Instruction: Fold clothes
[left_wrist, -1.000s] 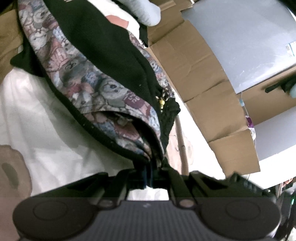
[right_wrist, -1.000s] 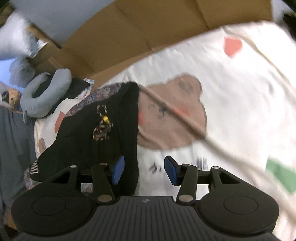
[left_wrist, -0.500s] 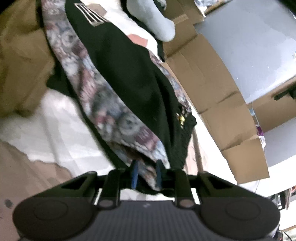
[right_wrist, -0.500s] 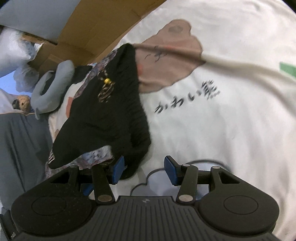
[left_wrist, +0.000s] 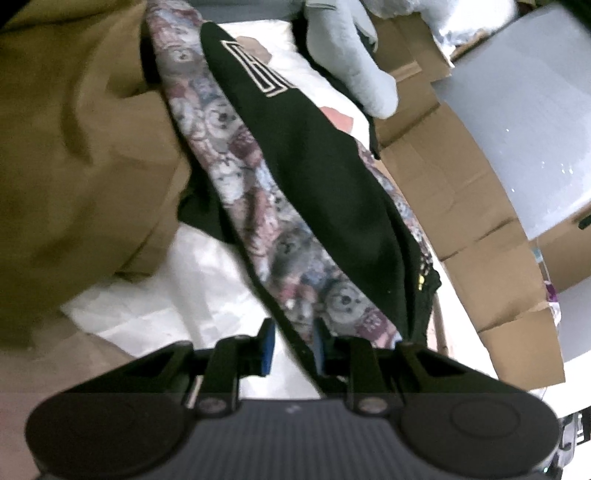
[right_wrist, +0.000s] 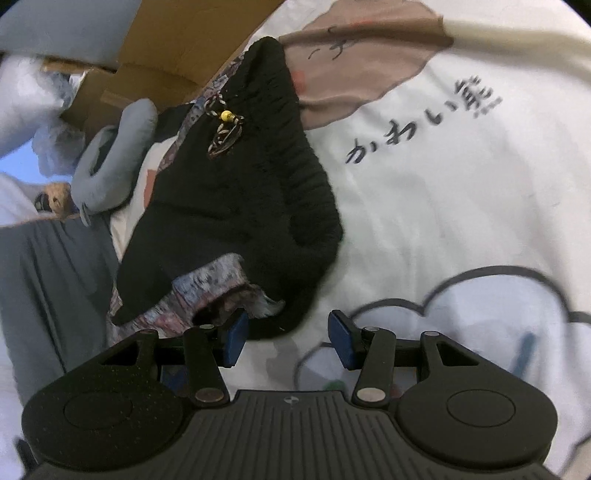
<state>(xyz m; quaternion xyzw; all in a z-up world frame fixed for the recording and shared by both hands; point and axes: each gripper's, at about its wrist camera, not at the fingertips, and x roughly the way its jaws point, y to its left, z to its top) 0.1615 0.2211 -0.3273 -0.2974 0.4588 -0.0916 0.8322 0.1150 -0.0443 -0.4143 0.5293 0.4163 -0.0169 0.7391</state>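
Observation:
A black garment (left_wrist: 325, 177) with a teddy-bear print inside lies stretched across the white printed sheet (left_wrist: 192, 288). In the left wrist view my left gripper (left_wrist: 293, 343) is open. The garment's dark hem runs between its blue pads (left_wrist: 266, 345) without being pinched. In the right wrist view the same garment (right_wrist: 240, 206) shows its ribbed waistband and a drawstring (right_wrist: 225, 129) with a yellow bead. My right gripper (right_wrist: 288, 332) is open just in front of the waistband's near corner, its left pad (right_wrist: 236, 332) close to the print cloth.
A brown cloth (left_wrist: 74, 147) is bunched at the left. Cardboard boxes (left_wrist: 461, 206) line the sheet's far side. A grey neck pillow (right_wrist: 114, 155) lies beyond the garment, and grey fabric (right_wrist: 48, 288) hangs at the left. The cartoon-printed sheet (right_wrist: 443, 184) spreads to the right.
My left gripper let go of the garment's hem, its jaws parted and it drew back. My right gripper came down closer to the waistband corner, staying open.

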